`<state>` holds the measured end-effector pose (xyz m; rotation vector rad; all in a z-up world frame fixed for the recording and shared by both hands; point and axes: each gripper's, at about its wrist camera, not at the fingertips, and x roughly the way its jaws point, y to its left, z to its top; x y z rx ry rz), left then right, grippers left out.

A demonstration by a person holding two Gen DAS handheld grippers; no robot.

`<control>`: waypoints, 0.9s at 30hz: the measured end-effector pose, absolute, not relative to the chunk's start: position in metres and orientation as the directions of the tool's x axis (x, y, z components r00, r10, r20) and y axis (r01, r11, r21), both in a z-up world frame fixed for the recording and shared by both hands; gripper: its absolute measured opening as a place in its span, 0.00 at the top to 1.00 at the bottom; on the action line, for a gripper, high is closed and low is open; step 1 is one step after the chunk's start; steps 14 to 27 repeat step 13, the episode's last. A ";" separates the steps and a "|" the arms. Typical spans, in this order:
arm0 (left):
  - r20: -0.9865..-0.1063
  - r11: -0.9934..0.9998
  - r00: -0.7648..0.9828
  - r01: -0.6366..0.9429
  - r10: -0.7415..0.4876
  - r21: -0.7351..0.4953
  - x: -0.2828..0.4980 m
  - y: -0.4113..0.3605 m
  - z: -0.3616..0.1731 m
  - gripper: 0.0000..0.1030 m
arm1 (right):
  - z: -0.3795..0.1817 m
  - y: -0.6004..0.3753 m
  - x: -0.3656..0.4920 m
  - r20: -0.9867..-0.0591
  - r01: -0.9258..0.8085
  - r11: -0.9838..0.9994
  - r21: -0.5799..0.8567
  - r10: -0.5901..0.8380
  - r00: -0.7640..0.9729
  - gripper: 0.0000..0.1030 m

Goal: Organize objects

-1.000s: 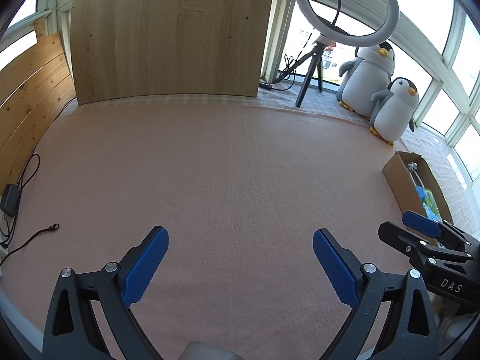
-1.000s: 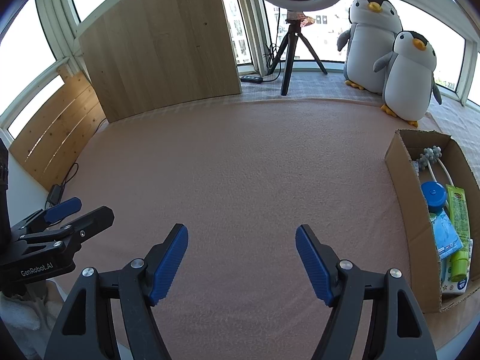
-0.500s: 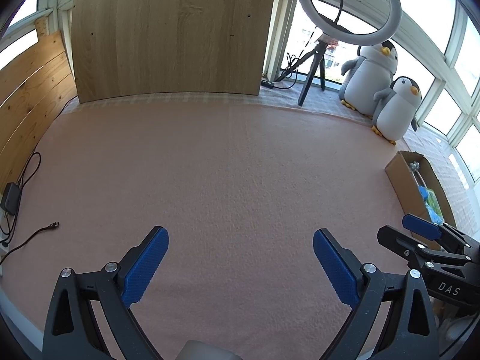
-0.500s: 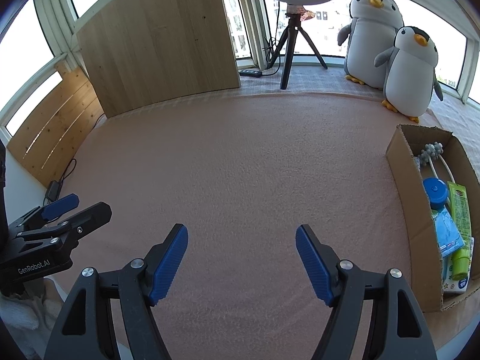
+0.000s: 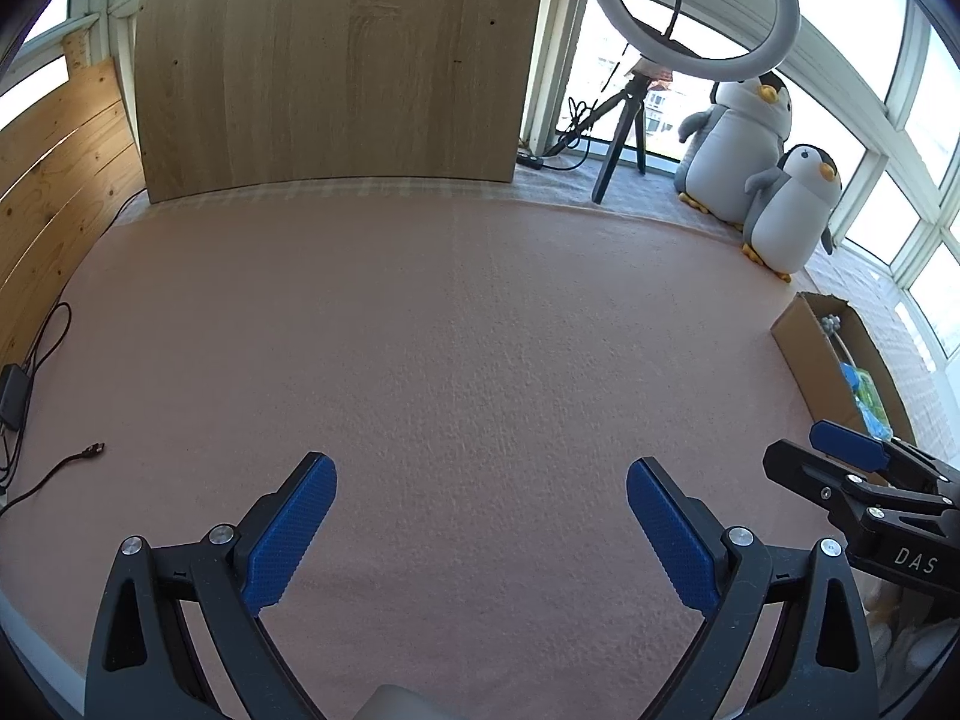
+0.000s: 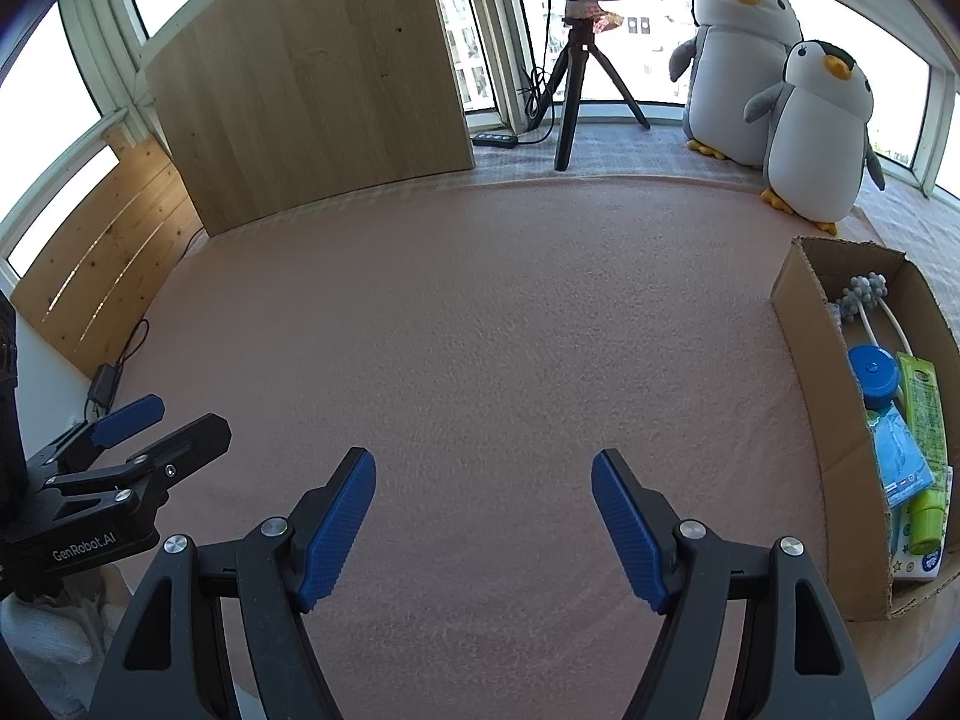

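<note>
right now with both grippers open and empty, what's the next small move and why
Probably swing the right gripper toward the cardboard box and reach for the blue-capped bottle. Every loose item in view lies in that box, on the right gripper's side; the pink blanket in front is bare, and the left gripper sits farther from the box.

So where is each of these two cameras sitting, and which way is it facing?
Left wrist: rides the left gripper, facing across the pink mat to the wooden board; own open fingers below, right gripper at right.
Right wrist: rides the right gripper, same heading; own open fingers below, left gripper at left, cardboard box at right.
Shared: mat, board, penguins, ring light tripod, box.
</note>
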<state>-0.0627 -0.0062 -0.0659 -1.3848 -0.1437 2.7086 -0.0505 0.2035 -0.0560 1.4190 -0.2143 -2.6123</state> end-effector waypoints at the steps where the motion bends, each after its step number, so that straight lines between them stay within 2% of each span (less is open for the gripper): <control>1: -0.805 -0.991 -0.580 -0.038 0.124 -0.126 -0.064 -0.007 -0.069 0.04 | -0.057 0.204 -0.051 -0.819 0.071 -0.977 0.201 -0.207 -0.536 0.31; 7: -0.848 -0.993 -0.520 0.010 0.098 -0.121 -0.075 -0.015 -0.091 0.02 | -0.072 0.207 -0.058 -0.837 0.043 -0.980 0.195 -0.189 -0.513 0.31; 27: -0.837 -0.994 -0.540 0.008 0.085 -0.105 -0.076 -0.016 -0.095 0.02 | -0.080 0.207 -0.062 -0.847 0.028 -0.981 0.194 -0.182 -0.500 0.31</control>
